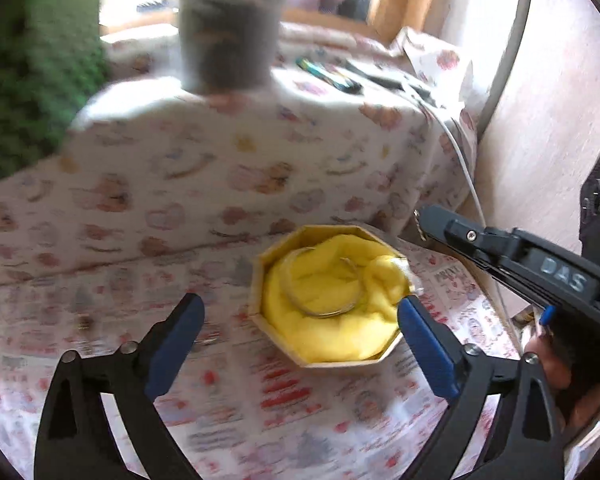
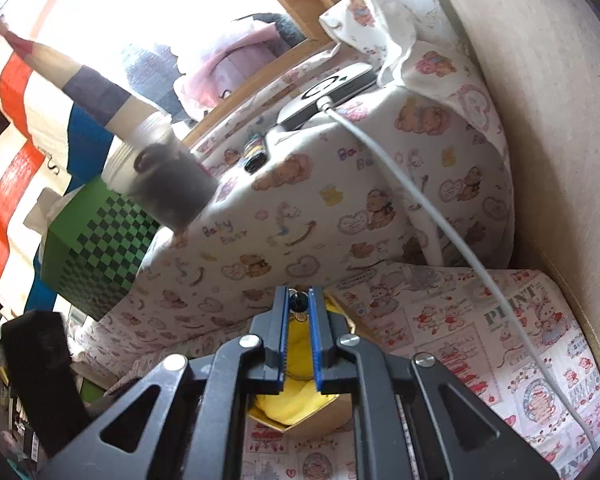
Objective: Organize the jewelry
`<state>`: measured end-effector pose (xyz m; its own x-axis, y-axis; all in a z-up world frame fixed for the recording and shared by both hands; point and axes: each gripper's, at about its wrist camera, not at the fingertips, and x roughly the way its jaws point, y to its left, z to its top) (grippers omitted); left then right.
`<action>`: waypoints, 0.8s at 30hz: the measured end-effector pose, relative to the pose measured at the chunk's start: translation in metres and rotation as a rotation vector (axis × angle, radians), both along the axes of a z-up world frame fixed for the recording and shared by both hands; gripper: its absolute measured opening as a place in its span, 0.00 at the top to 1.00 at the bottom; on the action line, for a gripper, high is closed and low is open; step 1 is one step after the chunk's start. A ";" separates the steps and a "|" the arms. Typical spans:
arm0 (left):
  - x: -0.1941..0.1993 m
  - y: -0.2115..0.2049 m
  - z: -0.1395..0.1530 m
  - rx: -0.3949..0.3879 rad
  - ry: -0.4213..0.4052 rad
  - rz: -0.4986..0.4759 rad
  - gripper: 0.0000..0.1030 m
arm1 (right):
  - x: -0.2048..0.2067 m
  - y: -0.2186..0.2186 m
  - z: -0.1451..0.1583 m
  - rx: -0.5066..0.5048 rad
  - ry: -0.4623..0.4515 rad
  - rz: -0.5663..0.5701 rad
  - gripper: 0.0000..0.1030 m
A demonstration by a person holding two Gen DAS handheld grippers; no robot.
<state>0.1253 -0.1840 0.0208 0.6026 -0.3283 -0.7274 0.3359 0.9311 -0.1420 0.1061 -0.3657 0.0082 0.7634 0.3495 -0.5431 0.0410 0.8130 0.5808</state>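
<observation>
Right gripper [image 2: 299,304] pinches a small dark-beaded earring [image 2: 299,303] above the yellow-lined octagonal cardboard box [image 1: 276,254], left gripper [image 1: 300,312] gaping wide near it, so next it probably just lowers and lets go.

Strong daylight pours in from the window [image 2: 148,12] at the top of both views and blows out to pure white there, while the teddy-bear cloth [image 1: 228,168] below sits in soft, even light with only faint shadows. The left wrist view is smeared by motion blur, worst on the dark jar [image 1: 230,36] and the green checkered box [image 1: 28,80]. Both fisheye views curve straight edges and fall to black at the corners.
</observation>
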 end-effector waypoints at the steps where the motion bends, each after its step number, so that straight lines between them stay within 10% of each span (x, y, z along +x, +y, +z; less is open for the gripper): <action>1: -0.005 0.008 0.003 -0.002 -0.018 0.009 0.04 | 0.001 0.003 -0.001 -0.001 0.007 0.012 0.91; 24: -0.027 0.133 -0.002 0.071 -0.249 0.261 0.01 | 0.019 0.059 -0.028 -0.197 0.064 0.107 0.91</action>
<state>0.0987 -0.0507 0.0192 0.8211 -0.0941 -0.5630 0.1020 0.9946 -0.0175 0.1252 -0.3063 -0.0199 0.6897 0.3090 -0.6549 -0.0202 0.9123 0.4091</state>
